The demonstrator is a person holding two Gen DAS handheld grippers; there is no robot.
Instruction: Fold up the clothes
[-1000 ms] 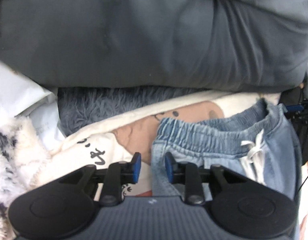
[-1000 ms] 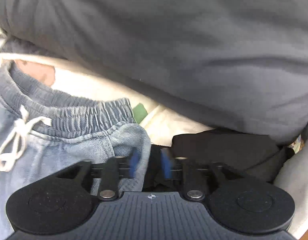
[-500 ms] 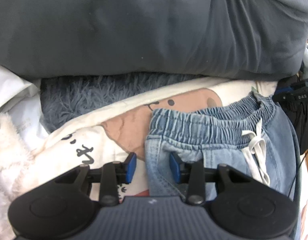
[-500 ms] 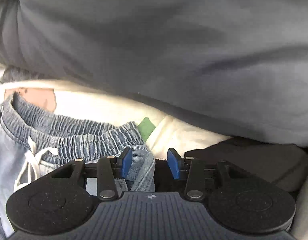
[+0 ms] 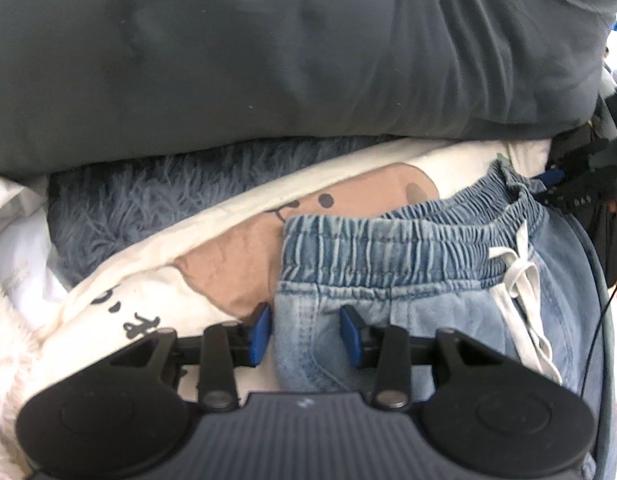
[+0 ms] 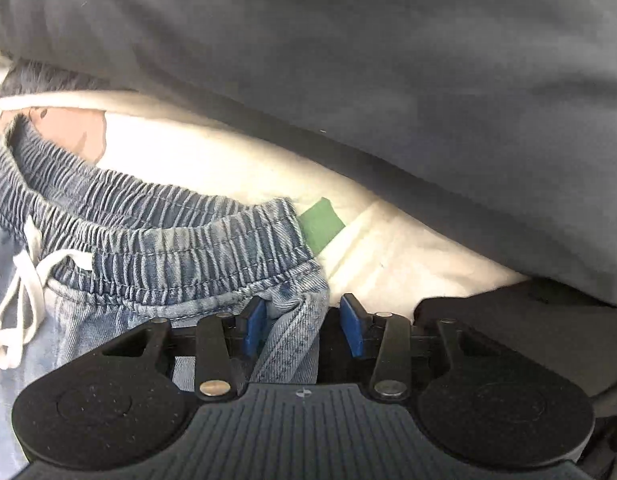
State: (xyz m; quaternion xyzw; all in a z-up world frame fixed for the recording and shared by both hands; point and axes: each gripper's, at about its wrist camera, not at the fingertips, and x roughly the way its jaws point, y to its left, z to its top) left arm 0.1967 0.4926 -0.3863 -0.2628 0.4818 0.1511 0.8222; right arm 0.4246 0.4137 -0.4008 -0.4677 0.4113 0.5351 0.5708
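While spread wide, left gripper (image 5: 305,334) straddles left waistband corner of denim shorts (image 5: 388,256); right gripper (image 6: 302,326), equally parted, straddles right corner. Shorts flat on cream printed cloth (image 5: 156,280). Behind: grey duvet (image 5: 268,60), blue shaggy fabric (image 5: 128,204); right, black garment (image 6: 528,320).

— What's being folded?
— Light-blue denim shorts (image 5: 428,292) with a gathered elastic waistband and a white drawstring (image 5: 516,276) tied in a bow.
— Where do they lie?
— Flat on a cream printed cloth (image 5: 348,184), waistband toward the big grey cushion (image 5: 288,52), its two corners slightly bunched.
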